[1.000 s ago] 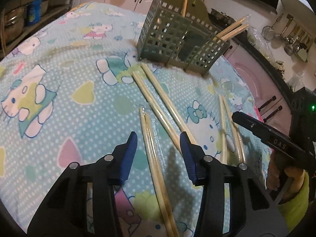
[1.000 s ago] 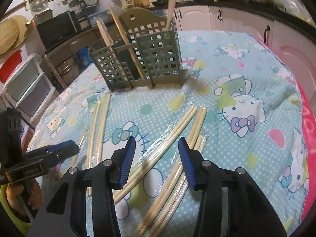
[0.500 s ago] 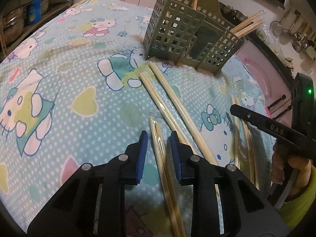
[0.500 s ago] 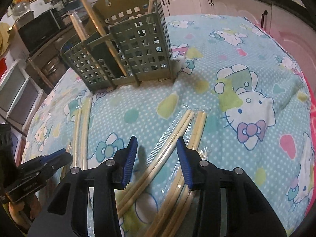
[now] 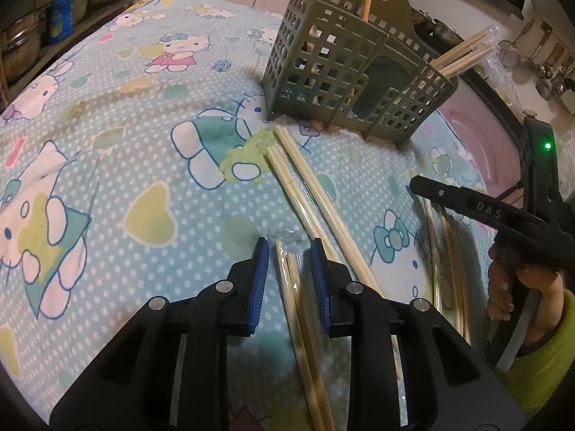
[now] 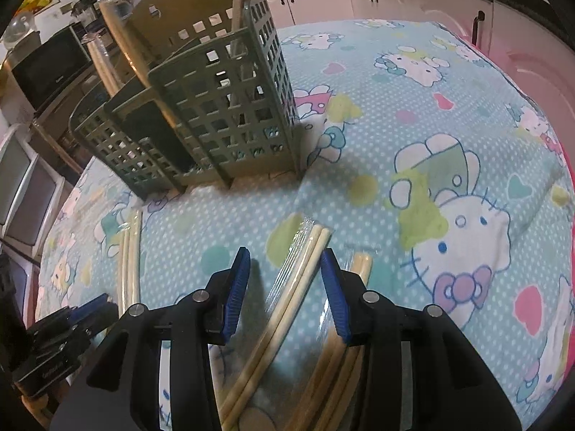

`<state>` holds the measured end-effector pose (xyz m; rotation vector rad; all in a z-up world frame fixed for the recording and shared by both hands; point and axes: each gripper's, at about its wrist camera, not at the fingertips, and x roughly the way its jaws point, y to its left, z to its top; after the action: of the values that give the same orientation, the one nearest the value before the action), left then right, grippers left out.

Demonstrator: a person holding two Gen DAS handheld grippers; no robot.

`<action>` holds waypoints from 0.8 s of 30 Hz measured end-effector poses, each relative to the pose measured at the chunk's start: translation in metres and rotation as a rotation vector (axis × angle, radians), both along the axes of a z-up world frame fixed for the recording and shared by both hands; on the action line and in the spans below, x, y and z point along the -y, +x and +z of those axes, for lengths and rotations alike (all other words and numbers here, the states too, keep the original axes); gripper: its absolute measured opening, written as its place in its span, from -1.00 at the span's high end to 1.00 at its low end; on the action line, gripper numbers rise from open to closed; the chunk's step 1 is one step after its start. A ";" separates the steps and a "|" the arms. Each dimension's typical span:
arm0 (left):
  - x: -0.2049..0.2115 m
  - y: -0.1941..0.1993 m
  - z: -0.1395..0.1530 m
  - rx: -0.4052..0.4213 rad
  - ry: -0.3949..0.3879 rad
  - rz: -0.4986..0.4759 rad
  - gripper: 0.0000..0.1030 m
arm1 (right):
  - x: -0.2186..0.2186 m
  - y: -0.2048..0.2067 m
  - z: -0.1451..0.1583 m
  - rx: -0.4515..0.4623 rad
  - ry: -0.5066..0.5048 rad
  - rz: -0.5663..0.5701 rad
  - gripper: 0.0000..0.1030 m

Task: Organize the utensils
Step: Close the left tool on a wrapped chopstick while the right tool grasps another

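Wrapped chopstick pairs lie on the patterned cloth in front of a green grid utensil holder (image 5: 345, 72) (image 6: 201, 115), which has chopsticks standing in it. My left gripper (image 5: 289, 276) is low over the cloth, shut on one wrapped chopstick pair (image 5: 287, 287) near its far end. The pair still lies on the cloth. My right gripper (image 6: 284, 287) is open and straddles another wrapped pair (image 6: 302, 273), with a gap at the left pad. A further pair (image 6: 361, 265) lies under its right finger. In the left wrist view the right gripper's finger (image 5: 467, 208) shows, held by a hand in a green sleeve.
Two longer pairs (image 5: 309, 194) run from the left gripper toward the holder. Another pair (image 5: 442, 251) (image 6: 131, 251) lies between the two grippers. The cloth drops away at a pink edge (image 6: 539, 72) on the right. Kitchen cabinets and shelves surround the table.
The left jaws have narrowed onto the chopstick pair. Both grippers have moved forward toward the holder and slightly lower; the right one now sits over the far end of its pair.
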<state>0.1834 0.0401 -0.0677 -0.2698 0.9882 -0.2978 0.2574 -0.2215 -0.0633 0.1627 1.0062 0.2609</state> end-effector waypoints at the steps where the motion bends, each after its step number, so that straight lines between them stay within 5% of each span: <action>1: 0.000 0.001 0.000 -0.001 -0.002 0.000 0.65 | -0.001 0.003 0.000 0.000 -0.005 -0.002 0.25; 14: 0.001 0.014 0.001 -0.013 0.011 -0.013 0.65 | 0.004 0.037 -0.001 -0.007 -0.020 -0.056 0.81; 24: -0.002 0.024 0.004 -0.006 0.035 -0.025 0.89 | 0.010 0.024 0.026 0.057 0.063 -0.005 0.83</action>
<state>0.2070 0.0419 -0.0634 -0.2265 1.0021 -0.3019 0.2813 -0.2316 -0.0374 0.2138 0.9416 0.2908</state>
